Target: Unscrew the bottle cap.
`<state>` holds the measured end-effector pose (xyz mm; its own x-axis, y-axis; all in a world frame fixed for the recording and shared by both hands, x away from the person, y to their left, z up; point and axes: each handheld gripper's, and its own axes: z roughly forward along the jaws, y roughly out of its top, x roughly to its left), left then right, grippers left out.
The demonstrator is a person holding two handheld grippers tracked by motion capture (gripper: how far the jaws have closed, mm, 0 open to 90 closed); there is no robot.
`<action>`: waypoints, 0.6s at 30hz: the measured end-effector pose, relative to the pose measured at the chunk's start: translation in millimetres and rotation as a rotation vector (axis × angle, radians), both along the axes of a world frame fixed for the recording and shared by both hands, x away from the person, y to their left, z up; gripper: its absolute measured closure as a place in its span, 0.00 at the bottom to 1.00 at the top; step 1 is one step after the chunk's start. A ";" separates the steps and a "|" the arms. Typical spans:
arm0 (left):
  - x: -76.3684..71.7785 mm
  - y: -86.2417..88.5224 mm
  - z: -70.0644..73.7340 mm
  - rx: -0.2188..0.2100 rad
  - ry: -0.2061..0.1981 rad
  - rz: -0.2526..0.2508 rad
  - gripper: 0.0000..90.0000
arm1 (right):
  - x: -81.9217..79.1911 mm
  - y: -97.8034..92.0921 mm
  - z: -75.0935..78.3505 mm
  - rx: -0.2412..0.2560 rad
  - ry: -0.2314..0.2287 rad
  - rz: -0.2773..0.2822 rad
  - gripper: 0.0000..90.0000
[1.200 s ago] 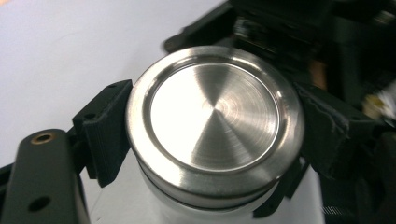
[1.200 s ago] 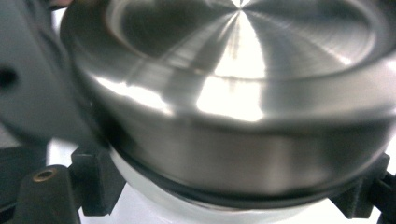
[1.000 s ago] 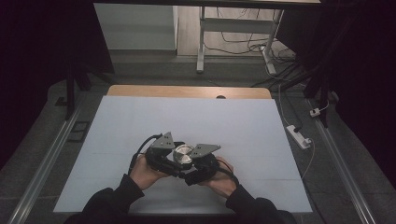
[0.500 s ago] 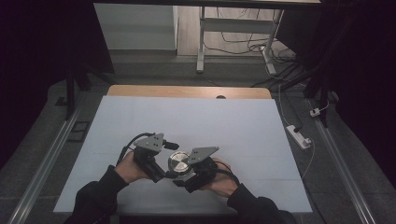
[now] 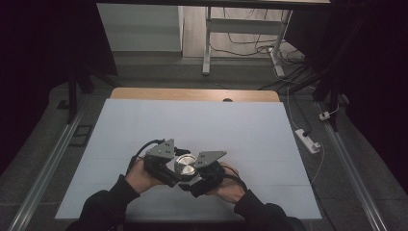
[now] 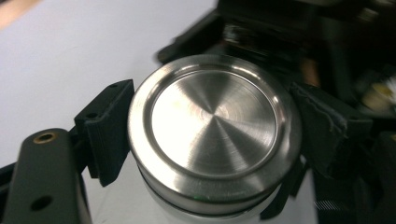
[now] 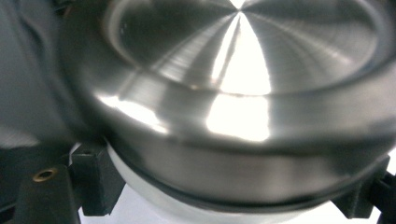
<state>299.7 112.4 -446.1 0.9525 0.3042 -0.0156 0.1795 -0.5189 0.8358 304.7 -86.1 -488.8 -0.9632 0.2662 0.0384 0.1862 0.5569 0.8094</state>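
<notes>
Steel lid (image 5: pixel 185 164) on a white container, near the front middle of the white worktop (image 5: pixel 240 130), between both grippers. Left gripper (image 5: pixel 169 166) clamps the lid rim, pads (image 6: pixel 108 130) touching it on either side. Right gripper (image 5: pixel 198 174) grasps the white body (image 7: pixel 154 193) just under the lid, jaws at both sides. Versus half a second ago: left gripper was off to the left, apart from the lid; now it's closed in on it. Right gripper barely moved.
</notes>
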 end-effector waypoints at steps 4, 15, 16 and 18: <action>-3.9 -13.8 -3.1 -0.006 -0.002 0.171 0.22 | 5.3 -2.2 -1.6 -0.011 -0.002 -0.112 0.16; 3.9 14.5 8.9 -0.019 0.021 -0.059 0.03 | 7.0 -6.4 1.5 0.007 -0.009 -0.075 0.16; 3.5 16.4 8.5 -0.003 0.011 -0.082 0.04 | 6.1 -5.9 1.4 0.004 -0.002 -0.055 0.16; 4.6 18.5 6.8 0.008 0.014 -0.116 0.04 | 3.9 -4.0 1.2 0.006 0.000 -0.007 0.16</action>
<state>304.3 130.9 -439.2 0.9810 0.1920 -0.0267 0.1290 -0.5436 0.8294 308.6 -90.1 -487.6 -0.9614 0.2723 0.0400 0.1898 0.5505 0.8130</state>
